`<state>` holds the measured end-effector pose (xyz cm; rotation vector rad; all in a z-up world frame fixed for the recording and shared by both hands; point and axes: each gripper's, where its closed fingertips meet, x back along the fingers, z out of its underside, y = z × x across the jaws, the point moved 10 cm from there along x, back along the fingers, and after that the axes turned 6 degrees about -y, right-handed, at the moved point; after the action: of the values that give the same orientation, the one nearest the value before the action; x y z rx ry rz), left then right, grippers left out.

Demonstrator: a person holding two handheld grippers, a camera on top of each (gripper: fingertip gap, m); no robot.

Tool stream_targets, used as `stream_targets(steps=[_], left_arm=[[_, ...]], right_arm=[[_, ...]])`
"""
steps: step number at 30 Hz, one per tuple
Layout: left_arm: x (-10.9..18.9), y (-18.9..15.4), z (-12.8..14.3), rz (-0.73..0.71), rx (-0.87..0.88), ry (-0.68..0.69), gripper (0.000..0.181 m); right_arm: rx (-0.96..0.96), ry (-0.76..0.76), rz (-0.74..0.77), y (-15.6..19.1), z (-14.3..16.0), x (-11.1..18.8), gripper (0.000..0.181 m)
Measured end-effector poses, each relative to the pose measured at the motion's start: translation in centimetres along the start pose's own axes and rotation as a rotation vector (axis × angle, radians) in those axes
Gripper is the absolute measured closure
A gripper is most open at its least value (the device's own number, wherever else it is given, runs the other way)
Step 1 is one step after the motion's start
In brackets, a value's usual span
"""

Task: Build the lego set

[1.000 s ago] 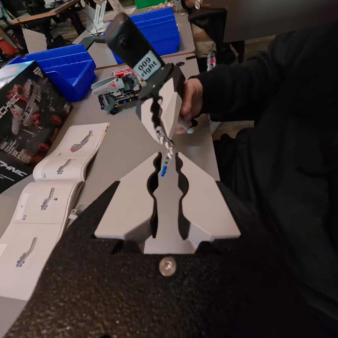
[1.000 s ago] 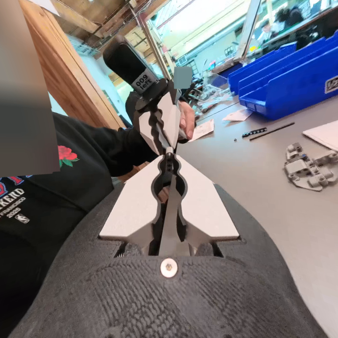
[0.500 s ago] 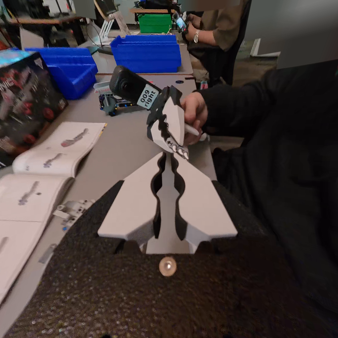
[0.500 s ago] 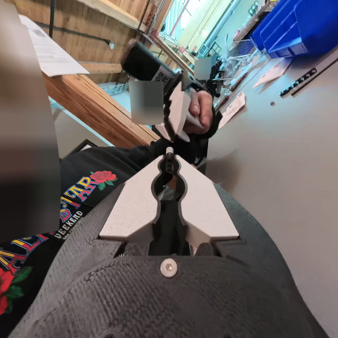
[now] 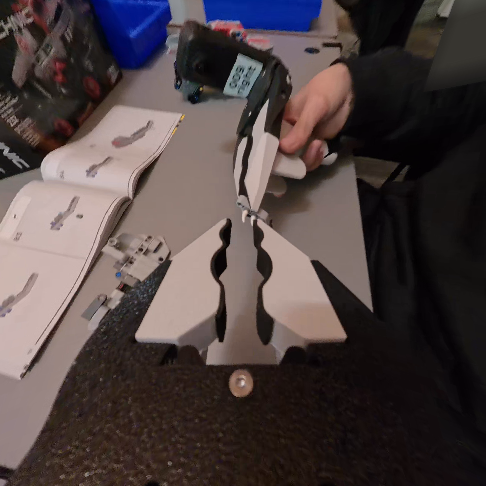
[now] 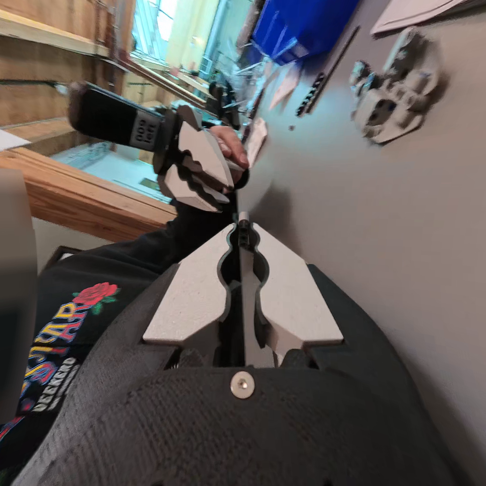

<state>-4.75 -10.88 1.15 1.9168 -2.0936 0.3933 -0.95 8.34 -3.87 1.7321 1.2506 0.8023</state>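
At the far left stands the set box (image 5: 50, 65); just right of it the instruction booklet (image 5: 79, 200) lies open on the table (image 5: 189, 168), with the grey sub-assembly (image 5: 136, 253) near its right edge. Check the open page before you join parts. Your left gripper (image 5: 242, 223) is spread and empty, its tips just below the part. To the right, your right gripper (image 5: 249, 207) is pressed together on a small grey beam (image 5: 248, 209) carrying pale pins, held above the table. The view is blurred, so the pin count appears to be two at best. Keep that pinch firm, bring the left tips squarely onto the free end, and close only once aligned. Then carry the beam left toward the sub-assembly, keeping the pins straight.
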Motion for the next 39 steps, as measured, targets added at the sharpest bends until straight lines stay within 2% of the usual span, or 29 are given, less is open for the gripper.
stream_targets(steps=[7,10,12,15,21,24,26,31,35,39], left_arm=[[-1.0,1.2,1.5,-0.009,0.108,0.012,0.168],[-1.3,1.9,2.6,-0.044,0.15,0.057,0.168],[-1.5,2.2,3.3,-0.055,0.18,0.084,0.169],[-1.7,2.3,4.0,-0.052,0.203,0.112,0.169],[-2.4,1.7,4.6,-0.07,0.161,0.176,0.169],[-2.8,1.1,4.5,-0.085,0.118,0.2,0.17],[-3.1,0.7,4.5,-0.083,0.091,0.214,0.17],[-4.8,0.1,4.0,-0.097,0.063,0.238,0.171],[-7.7,-1.2,2.9,-0.055,0.06,0.243,0.17],[-10.9,-2.8,1.6,-0.009,-0.019,0.246,0.167]], right_arm=[[0.043,0.019,0.139,-1.5,-2.1,0.2,0.175],[0.061,0.027,0.184,-2.4,-3.1,0.0,0.171],[0.098,0.07,0.253,-3.1,-3.5,-0.3,0.16],[0.116,0.104,0.263,-3.2,-4.1,-1.1,0.149],[0.287,0.227,0.362,-2.7,-4.9,-2.2,0.13],[0.356,0.216,0.412,-2.1,-5.4,-1.7,0.108],[0.415,0.206,0.441,-1.6,-5.6,-0.8,0.109],[0.585,0.179,0.54,0.2,-3.6,0.7,0.112],[0.667,0.16,0.65,1.0,-0.8,2.0,0.122],[0.73,0.123,0.772,2.0,1.2,4.8,0.125]])
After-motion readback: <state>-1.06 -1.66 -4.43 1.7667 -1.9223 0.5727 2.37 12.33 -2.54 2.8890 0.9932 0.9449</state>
